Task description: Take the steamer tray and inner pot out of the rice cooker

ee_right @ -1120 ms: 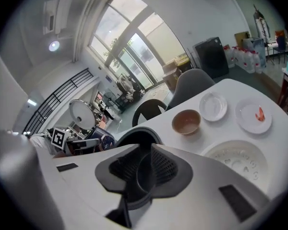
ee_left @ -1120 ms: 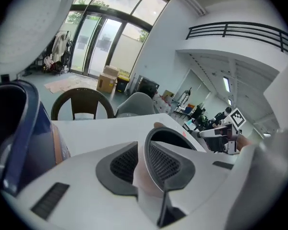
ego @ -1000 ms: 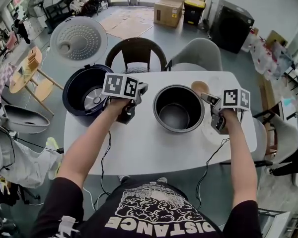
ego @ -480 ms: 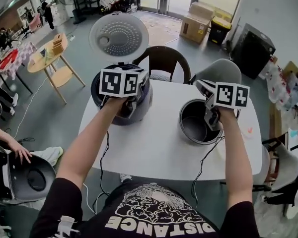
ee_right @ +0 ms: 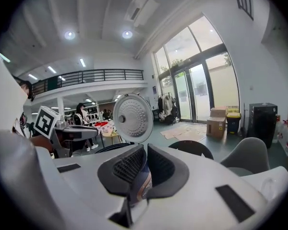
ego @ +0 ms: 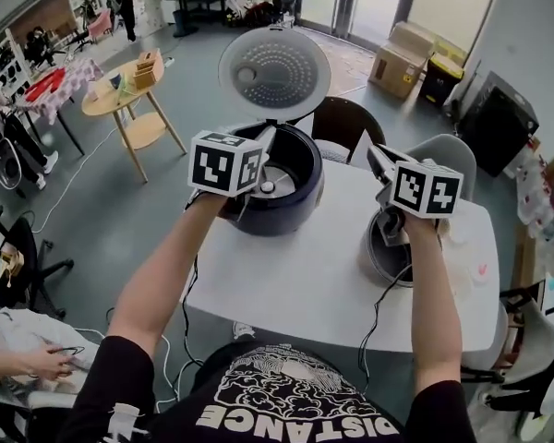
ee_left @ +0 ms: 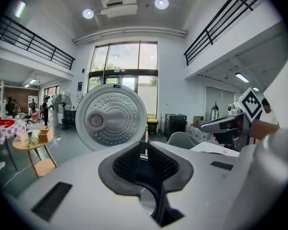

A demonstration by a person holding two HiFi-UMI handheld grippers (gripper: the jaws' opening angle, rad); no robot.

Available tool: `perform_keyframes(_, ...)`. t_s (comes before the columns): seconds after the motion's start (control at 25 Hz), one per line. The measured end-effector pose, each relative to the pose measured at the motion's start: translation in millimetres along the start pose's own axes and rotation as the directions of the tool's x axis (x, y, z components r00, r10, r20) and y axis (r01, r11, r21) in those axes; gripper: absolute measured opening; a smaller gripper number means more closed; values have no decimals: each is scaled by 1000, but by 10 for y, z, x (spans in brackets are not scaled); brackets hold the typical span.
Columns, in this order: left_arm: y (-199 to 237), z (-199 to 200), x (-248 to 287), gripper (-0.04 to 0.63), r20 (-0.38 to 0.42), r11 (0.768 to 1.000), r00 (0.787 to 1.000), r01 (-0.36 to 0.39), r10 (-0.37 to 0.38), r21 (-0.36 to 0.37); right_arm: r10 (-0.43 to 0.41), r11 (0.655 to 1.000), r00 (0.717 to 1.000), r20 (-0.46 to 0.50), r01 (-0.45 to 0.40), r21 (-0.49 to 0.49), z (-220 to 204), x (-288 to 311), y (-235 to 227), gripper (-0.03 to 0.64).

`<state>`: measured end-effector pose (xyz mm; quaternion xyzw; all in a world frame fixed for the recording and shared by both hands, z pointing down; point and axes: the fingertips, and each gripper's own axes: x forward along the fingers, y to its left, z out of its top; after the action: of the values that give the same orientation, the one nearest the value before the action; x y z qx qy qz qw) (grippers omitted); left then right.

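Pot is out, just right of the cooker (tray I can't spot). Left gripper and right gripper jaws have just been closing, pinched together on nothing. I reckon next is finding the tray.

A white surface with rounded corners carries a dark cooker at its far left corner, lid up. A dark pot stands toward the right side, well apart from the cooker. A thin cable crosses the near edge.
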<state>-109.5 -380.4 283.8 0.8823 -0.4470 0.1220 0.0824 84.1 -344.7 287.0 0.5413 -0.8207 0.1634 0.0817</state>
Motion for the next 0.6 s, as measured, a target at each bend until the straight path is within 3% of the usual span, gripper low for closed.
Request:
perform_keyframes(0.24, 54, 33, -127, 40, 51, 997, 999, -14, 11, 70, -40, 994, 997, 66, 47, -99, 58, 45, 223, 37)
perform_keyframes(0.6, 81, -156, -131, 21, 73, 993, 997, -10, 1, 114, -119, 986, 982, 144, 134, -101, -84, -60, 264, 15)
